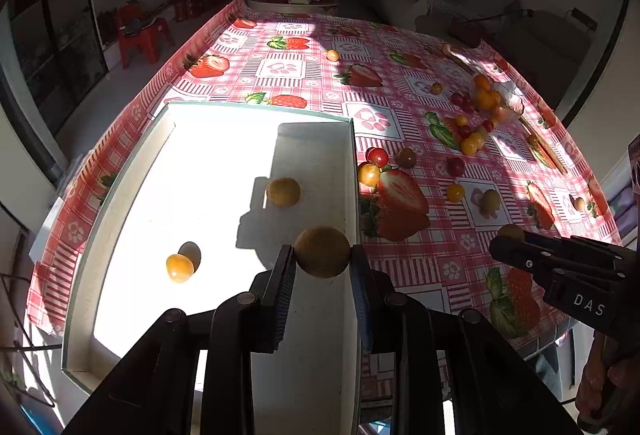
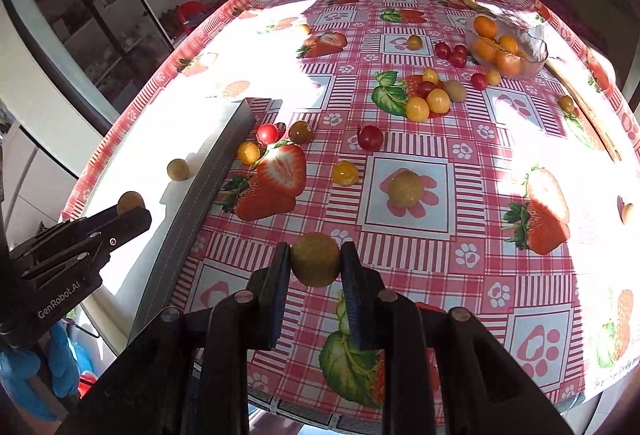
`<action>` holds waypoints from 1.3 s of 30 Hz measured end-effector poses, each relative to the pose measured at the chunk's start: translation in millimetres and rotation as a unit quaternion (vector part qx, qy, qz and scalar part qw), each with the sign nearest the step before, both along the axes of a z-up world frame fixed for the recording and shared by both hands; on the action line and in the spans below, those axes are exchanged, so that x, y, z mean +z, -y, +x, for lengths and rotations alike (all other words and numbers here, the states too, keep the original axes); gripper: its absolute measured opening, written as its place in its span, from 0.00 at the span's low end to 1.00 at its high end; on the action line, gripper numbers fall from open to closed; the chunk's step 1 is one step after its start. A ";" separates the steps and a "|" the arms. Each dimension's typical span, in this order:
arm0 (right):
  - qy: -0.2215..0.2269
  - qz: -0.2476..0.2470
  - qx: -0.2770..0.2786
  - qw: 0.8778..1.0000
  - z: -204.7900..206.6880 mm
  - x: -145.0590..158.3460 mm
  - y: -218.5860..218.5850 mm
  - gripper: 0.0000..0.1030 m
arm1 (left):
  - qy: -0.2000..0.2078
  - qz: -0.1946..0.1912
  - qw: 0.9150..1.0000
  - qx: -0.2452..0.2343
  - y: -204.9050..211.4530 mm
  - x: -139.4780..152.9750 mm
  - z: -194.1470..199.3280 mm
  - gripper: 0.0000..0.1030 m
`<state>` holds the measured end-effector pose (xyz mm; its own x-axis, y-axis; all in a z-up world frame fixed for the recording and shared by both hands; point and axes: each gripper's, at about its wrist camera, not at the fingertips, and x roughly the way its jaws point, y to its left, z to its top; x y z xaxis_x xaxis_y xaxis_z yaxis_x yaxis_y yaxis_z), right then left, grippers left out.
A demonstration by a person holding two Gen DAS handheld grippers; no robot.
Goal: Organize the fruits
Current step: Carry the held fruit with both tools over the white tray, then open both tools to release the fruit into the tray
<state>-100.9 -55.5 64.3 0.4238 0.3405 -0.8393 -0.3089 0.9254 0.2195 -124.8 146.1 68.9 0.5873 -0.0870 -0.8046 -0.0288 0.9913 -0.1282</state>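
The left gripper (image 1: 323,255) is clenched on a round brown fruit (image 1: 322,252), held above the white tray (image 1: 120,219) near its right wall; being near spherical, it shows no clear long axis. The right gripper (image 2: 316,262) grasps a similar brown-green fruit (image 2: 316,259) over the strawberry-print worktop (image 2: 500,235). Two fruits lie in the tray; cherry tomatoes (image 2: 267,133) are scattered just beside it

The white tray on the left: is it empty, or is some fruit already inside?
Not empty. The white tray has two loose fruits on its floor: a brown round fruit and a yellow fruit.
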 end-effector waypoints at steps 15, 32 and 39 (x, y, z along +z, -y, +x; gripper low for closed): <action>-0.006 -0.008 0.092 0.996 -7.1 6.0 -99.7 0.27 | -0.010 0.015 0.997 0.076 -77.9 -20.7 -26.9 0.28; -0.063 -0.041 0.157 0.985 6.6 -34.6 -180.3 0.27 | -0.044 0.026 0.994 0.092 -96.9 -47.1 -25.1 0.29; -0.058 -0.046 0.161 0.984 11.4 -37.6 -186.6 0.55 | -0.027 0.042 0.993 0.109 -95.4 -45.0 -28.3 0.82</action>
<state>-89.5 131.1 26.7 0.2062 0.3625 -0.9089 -0.5668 0.8014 0.1911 -153.0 241.5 23.9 0.5404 0.1056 -0.8347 -0.2479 0.9680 -0.0380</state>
